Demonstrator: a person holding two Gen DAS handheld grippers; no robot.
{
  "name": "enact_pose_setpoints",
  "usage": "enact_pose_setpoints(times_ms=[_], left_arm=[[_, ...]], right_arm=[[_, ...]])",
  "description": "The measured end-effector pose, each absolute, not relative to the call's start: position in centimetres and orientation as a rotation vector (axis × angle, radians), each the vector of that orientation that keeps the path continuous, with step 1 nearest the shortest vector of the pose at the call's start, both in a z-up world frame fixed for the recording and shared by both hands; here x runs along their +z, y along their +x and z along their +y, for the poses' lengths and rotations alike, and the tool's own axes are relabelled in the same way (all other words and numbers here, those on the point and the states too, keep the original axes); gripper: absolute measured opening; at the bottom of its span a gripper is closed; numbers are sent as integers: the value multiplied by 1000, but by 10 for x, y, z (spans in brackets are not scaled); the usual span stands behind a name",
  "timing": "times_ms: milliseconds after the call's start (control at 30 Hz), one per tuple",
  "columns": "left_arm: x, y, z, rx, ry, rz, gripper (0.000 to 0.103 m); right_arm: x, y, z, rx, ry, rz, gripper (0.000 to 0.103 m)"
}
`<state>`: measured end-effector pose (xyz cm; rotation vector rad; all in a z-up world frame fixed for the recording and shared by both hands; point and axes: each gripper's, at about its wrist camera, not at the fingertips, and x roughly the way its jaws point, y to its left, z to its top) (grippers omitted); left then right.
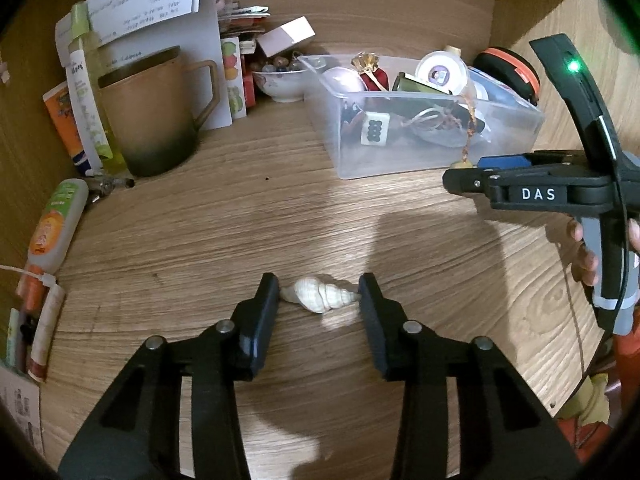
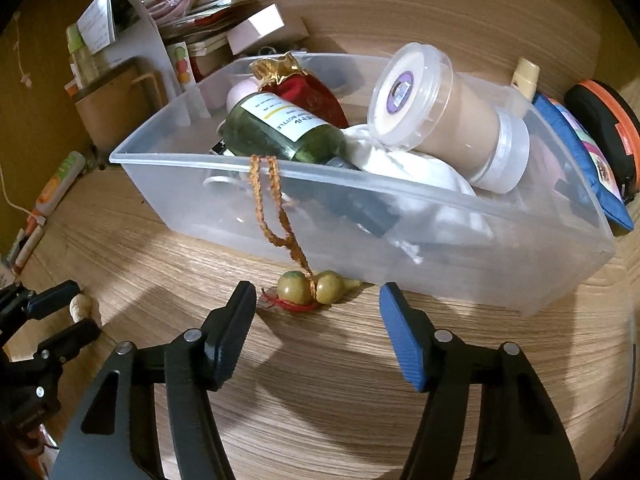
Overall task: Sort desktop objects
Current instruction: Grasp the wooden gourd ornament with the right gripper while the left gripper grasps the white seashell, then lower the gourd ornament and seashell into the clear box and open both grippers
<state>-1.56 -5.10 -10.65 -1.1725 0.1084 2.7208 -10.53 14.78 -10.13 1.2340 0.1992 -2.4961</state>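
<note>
So the left gripper (image 1: 320,294) is spread wide with one white spiral seashell (image 1: 322,295) lying on the desk (image 1: 200,232) right between its fingertips, tip nearly touching the right-hand pad. Looks set up to pinch it end to end, though nothing's squeezed yet.

The right gripper (image 2: 318,304) is also spread, holding nothing, aimed at one gourd charm (image 2: 318,287) that sits on the desk just against the clear plastic bin's (image 2: 440,264) front wall. Its orange braided cord (image 2: 266,200) loops over the rim, so I'd guess it slipped out and dangles there.

Inside the bin: one green bottle (image 2: 280,132), one lidded tub (image 2: 440,120), one red pouch (image 2: 312,98). One brown mug (image 1: 156,112) stands towards the desk's back-left corner.
</note>
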Motion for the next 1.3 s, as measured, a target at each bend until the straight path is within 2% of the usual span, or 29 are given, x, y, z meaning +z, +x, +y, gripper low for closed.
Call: enact_pose_setpoints(times_ms=[100, 167, 200, 633, 1300], left_arm=[[-106, -15, -52, 2717, -1168, 93, 41], [-106, -16, -53, 2712, -1165, 77, 41], [-106, -15, -54, 2710, -1163, 75, 41], [-102, -16, -64, 2697, -1151, 16, 41], [-61, -38, -64, 2760, -1044, -18, 41]], right_arm=[[-101, -105, 148, -2511, 1234, 227, 46], [-101, -105, 146, -2517, 1235, 251, 45], [-101, -105, 146, -2512, 1231, 249, 39], [-85, -89, 136, -2518, 1138, 220, 39], [-46, -79, 169, -2581, 976, 126, 39]])
